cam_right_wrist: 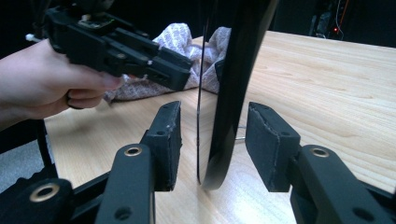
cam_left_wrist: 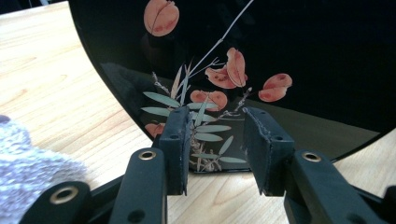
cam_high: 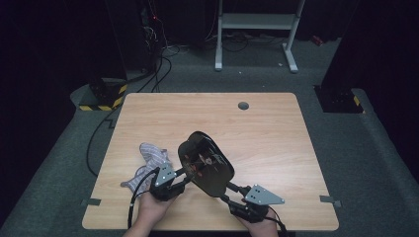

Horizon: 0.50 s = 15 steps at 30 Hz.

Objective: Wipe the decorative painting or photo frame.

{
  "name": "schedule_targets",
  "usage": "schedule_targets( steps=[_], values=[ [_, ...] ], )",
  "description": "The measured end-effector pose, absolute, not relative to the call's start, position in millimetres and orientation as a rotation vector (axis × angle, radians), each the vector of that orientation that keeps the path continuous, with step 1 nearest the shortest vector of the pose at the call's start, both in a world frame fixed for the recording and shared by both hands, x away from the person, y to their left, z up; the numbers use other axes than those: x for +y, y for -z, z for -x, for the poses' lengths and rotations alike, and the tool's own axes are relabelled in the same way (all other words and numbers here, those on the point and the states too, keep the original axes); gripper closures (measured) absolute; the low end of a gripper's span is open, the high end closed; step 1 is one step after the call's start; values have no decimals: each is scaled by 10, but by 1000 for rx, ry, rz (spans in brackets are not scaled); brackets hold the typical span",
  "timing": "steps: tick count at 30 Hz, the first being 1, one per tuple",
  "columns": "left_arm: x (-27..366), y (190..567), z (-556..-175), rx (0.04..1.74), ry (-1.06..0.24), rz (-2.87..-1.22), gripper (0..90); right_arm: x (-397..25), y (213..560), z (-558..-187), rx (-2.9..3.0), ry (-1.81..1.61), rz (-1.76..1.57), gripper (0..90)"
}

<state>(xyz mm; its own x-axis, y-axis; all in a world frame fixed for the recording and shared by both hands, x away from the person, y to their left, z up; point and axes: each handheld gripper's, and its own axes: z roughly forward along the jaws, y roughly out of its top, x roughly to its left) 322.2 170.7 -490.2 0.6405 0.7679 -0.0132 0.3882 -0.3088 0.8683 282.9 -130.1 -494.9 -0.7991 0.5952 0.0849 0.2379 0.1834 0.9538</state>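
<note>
One tray point(cam_high: 210, 163), one cloth point(cam_high: 150, 157), two tools

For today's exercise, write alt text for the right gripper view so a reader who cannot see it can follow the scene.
A glossy black tray stands on edge between the open jaws of the right gripper, apparently touching neither pad. Behind it, a hand holds the left gripper up to the tray's face, beside a crumpled pale cloth on the wooden table.
</note>
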Motion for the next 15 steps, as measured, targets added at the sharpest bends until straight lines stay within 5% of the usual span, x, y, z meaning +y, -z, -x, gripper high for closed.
schedule_targets(
  steps=[15],
  values=[
    [1668,4953,-3326,925,-491,-1941,599,-1270,4971,-2741,2175,-1636,-767,563]
  ],
)
